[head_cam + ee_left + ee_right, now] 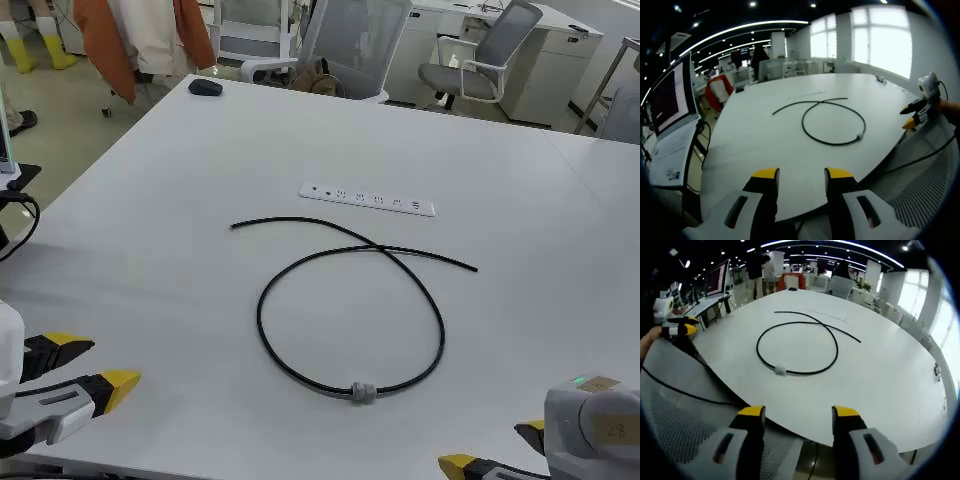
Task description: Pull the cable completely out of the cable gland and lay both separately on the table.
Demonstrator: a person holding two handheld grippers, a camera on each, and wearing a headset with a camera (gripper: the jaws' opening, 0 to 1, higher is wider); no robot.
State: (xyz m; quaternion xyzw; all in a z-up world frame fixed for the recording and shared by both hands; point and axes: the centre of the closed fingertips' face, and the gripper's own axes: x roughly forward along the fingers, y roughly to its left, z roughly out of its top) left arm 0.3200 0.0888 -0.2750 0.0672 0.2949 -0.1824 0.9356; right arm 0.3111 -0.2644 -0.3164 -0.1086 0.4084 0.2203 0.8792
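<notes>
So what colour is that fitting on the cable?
The cable gland is grey, clearest in head view.

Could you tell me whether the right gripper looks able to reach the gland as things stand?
Probably yes: the right gripper is open, and bare table lies between it and the gland, which sits at the near side of the looped cable.

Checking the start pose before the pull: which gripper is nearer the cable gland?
Right. The right gripper hangs at the near edge of the table, just right of the cable gland. The left gripper is at the near-left edge, farther from it.
</notes>
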